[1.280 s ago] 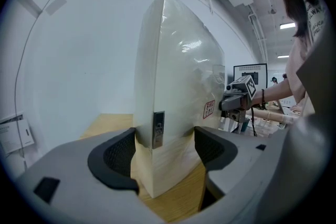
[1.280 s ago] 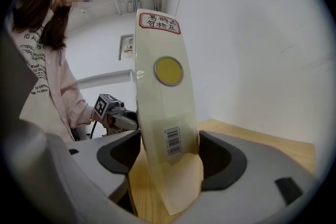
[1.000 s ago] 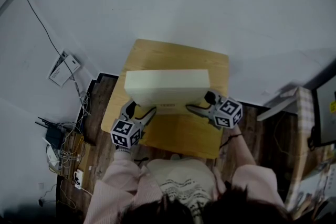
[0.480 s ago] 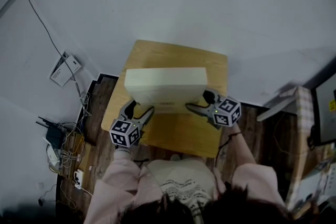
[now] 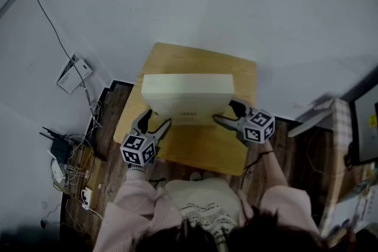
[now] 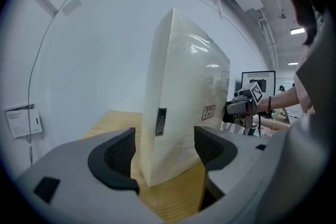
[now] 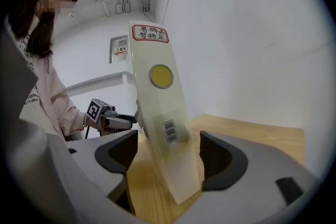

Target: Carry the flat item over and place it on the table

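Observation:
A flat white box [image 5: 186,94] stands on its long edge on the small wooden table [image 5: 201,150], tilted a little. My left gripper [image 5: 158,117] is at its left end, open. In the left gripper view the box [image 6: 184,107] sits between the pads [image 6: 119,153] with a gap on each side. My right gripper [image 5: 224,111] is at the right end and its jaws are opening. In the right gripper view the box's end [image 7: 157,113], with a yellow sticker and a barcode, stands between the pads [image 7: 219,153] without touching them.
The table stands against a white wall. Left of it, on the dark floor, lie a router and tangled cables [image 5: 65,156], with a white card holder [image 5: 74,75] on the wall above. A shelf [image 5: 342,127] stands at the right. The person's body is at the table's near edge.
Both grippers have eased back a little from the box's ends, and the right jaws have spread wider. The box stays standing on the table.

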